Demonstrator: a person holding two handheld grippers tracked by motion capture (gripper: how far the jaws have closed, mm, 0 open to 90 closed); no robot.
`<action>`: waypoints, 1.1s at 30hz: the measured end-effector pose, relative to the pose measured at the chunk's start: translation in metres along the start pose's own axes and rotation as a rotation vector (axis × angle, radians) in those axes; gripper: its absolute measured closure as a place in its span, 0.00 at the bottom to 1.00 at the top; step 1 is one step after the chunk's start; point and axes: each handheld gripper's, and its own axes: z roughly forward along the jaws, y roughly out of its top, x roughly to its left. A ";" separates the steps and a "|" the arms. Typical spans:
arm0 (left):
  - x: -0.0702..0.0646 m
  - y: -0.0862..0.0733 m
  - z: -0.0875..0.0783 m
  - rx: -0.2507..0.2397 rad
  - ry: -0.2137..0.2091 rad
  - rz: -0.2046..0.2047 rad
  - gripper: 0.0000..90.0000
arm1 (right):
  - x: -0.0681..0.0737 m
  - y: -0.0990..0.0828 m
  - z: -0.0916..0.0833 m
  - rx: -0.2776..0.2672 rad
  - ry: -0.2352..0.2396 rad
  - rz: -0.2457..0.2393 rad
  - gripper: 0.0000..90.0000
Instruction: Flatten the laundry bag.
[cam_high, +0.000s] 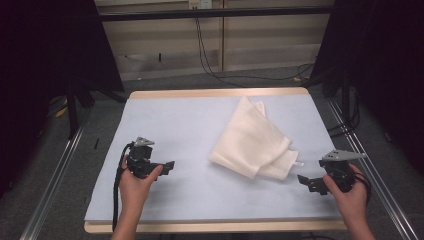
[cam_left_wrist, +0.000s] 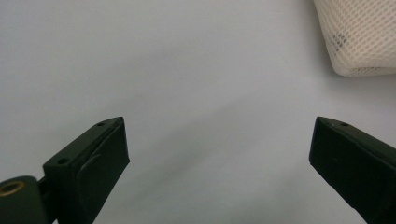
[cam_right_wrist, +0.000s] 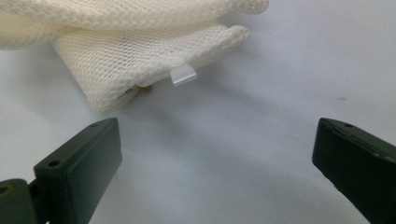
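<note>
High view: folded white mesh cloth (cam_high: 253, 141) lies mid-table on pale mat (cam_high: 175, 120). Left gripper (cam_high: 169, 165) and right gripper (cam_high: 303, 180), both agape and empty, flank it. Risk: pinching one layer only, so folds slide apart.

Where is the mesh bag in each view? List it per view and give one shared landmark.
High view: the mesh bag lies folded right of the table's middle, between both grippers.
Left gripper view: one rounded corner of it sits at the top right, beyond the open jaws.
Right gripper view: it spreads across the top left, its near corner ahead of the open jaws.
Shared landmark: the pale blue mat under the bag.
</note>
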 end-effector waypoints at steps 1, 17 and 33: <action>-0.002 0.001 0.001 -0.001 0.005 -0.006 0.04 | 0.000 0.000 0.000 0.004 0.003 -0.004 0.01; -0.021 0.005 0.006 0.036 -0.042 0.036 0.04 | 0.029 0.019 0.009 -0.029 0.047 -0.070 0.14; -0.023 0.003 0.011 0.056 -0.069 0.048 0.04 | 0.054 0.060 0.035 0.028 0.083 -0.169 0.39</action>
